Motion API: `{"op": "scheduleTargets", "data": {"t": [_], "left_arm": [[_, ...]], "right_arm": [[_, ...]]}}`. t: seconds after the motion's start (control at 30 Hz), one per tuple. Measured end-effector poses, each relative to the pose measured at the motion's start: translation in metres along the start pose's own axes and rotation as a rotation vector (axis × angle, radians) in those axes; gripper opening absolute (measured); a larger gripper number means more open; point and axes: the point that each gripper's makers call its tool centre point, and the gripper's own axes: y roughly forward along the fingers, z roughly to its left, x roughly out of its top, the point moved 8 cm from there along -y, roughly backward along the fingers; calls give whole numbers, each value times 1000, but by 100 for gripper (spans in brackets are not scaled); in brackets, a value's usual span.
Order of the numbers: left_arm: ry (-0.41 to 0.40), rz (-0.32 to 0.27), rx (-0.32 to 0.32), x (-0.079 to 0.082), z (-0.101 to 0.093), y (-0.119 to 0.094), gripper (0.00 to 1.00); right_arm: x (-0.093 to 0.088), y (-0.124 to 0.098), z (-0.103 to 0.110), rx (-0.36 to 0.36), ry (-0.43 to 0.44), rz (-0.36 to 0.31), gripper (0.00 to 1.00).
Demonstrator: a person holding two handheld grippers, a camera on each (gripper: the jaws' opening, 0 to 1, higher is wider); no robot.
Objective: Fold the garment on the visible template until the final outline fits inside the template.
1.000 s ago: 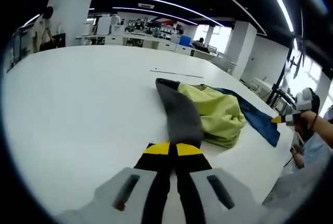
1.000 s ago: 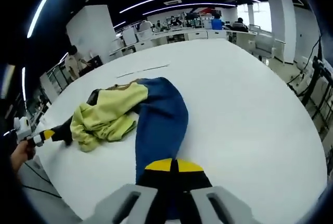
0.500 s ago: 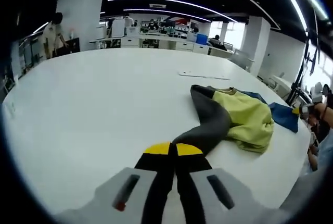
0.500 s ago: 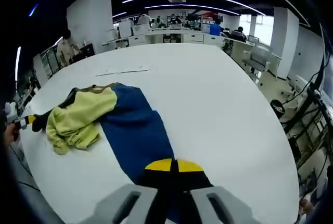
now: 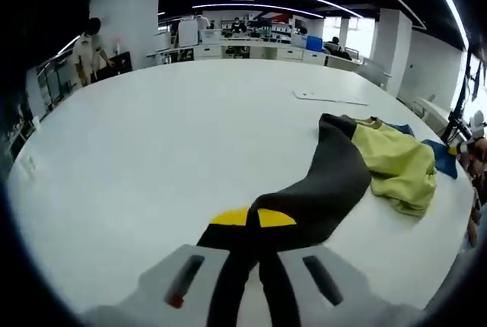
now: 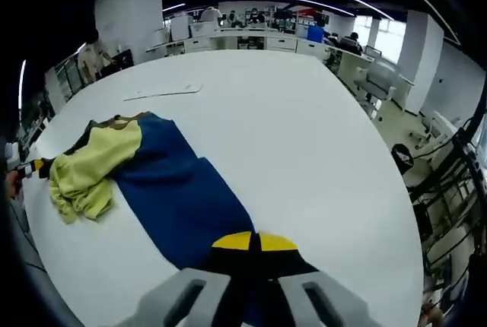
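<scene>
The garment (image 5: 396, 163) lay on the white counter (image 5: 152, 137). The left tongs (image 5: 253, 219) were clamped on its grey sleeve (image 5: 327, 190), the right tongs (image 6: 255, 242) on its blue sleeve (image 6: 179, 198).

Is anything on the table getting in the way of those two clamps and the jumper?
Nothing visible does. The left gripper is shut on the garment's grey sleeve, and the right gripper on its blue sleeve. The white table around the cloth looks bare.
</scene>
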Motion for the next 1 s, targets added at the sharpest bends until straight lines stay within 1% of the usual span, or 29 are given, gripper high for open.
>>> {"op": "scheduleTargets", "data": {"t": [0.07, 0.27, 0.37, 0.53, 0.6, 0.77, 0.93, 1.0], "left_arm": [[6, 22, 11, -1, 5, 3, 0], [28, 44, 50, 1, 16, 8, 0], [50, 53, 59, 0, 18, 8, 0], [64, 65, 83, 2, 27, 10, 0], [73, 67, 89, 4, 28, 12, 0], [136, 93, 119, 9, 34, 18, 0], [122, 83, 143, 17, 44, 19, 0], [128, 79, 157, 21, 48, 21, 0]], "right_arm": [[3, 0, -4, -14, -15, 1, 0], [8, 5, -16, -54, -74, 31, 0], [9, 8, -22, -66, -82, 32, 0], [5, 12, -32, -97, -94, 53, 0], [3, 14, -35, -107, -71, 47, 0], [1, 17, -38, -116, -66, 44, 0], [5, 19, -47, -150, -78, 40, 0], [7, 19, -47, -151, -84, 39, 0]]}}
